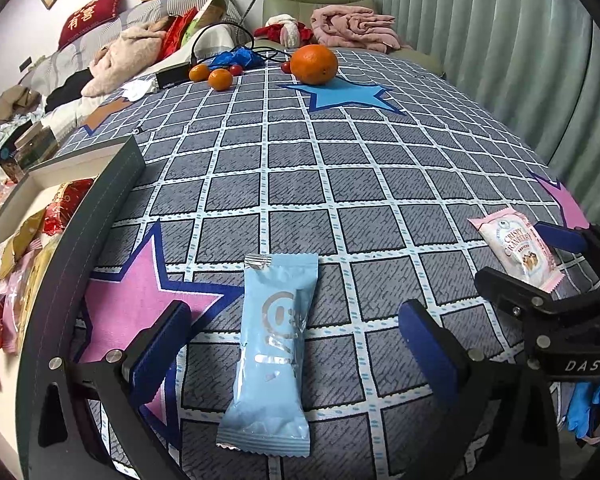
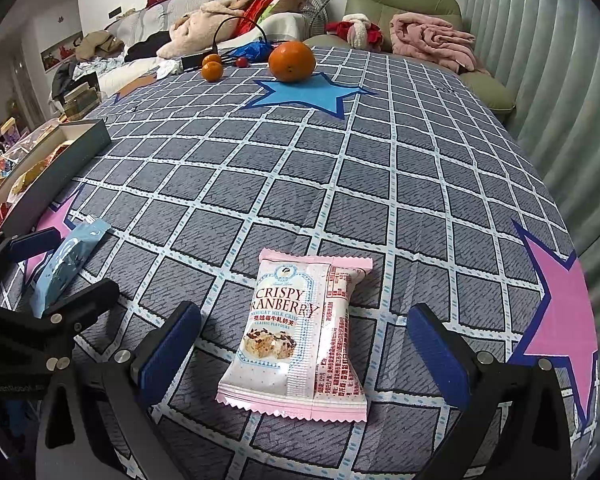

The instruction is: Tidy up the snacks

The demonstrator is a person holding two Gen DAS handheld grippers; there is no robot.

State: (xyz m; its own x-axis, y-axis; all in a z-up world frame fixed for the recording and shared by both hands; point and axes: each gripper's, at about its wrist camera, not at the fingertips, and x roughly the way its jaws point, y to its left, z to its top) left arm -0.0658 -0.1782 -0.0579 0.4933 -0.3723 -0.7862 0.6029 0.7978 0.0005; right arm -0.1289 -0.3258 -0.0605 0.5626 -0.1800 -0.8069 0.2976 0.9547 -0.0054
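Your left hand-held gripper (image 1: 294, 354) is spread wide, nothing clamped, with the light blue snack packet (image 1: 274, 354) lying flat on the surface (image 1: 380, 184) between its two blue pads (image 1: 160, 344), not touching either one. The packet runs lengthwise away from you, lower end over a grey check, left side near the pink star print (image 1: 136, 296). Your right hand-held gripper (image 2: 304, 356) is also wide apart and holds nothing; the pink-and-white Crispy Cranberry packet (image 2: 300, 336) sits flat between its pads (image 2: 170, 348), label up, clear of both. In the left wrist view the right gripper shows at the right edge straddling that same pink packet (image 1: 518, 248), and a blue glove (image 1: 592, 404) shows below it. In the right wrist view the blue packet (image 2: 66, 264) appears at far left inside the other gripper's fingers. A dark-walled open box (image 1: 112, 184) sits at the left of the surface, just beside the pink star, with several wrapped snacks (image 1: 24, 248) in red, gold and pink piled inside. Far end of the surface: a large orange (image 1: 314, 64) resting on the blue star print (image 1: 346, 94), two small oranges (image 1: 220, 79) to its left, well apart from both packets.
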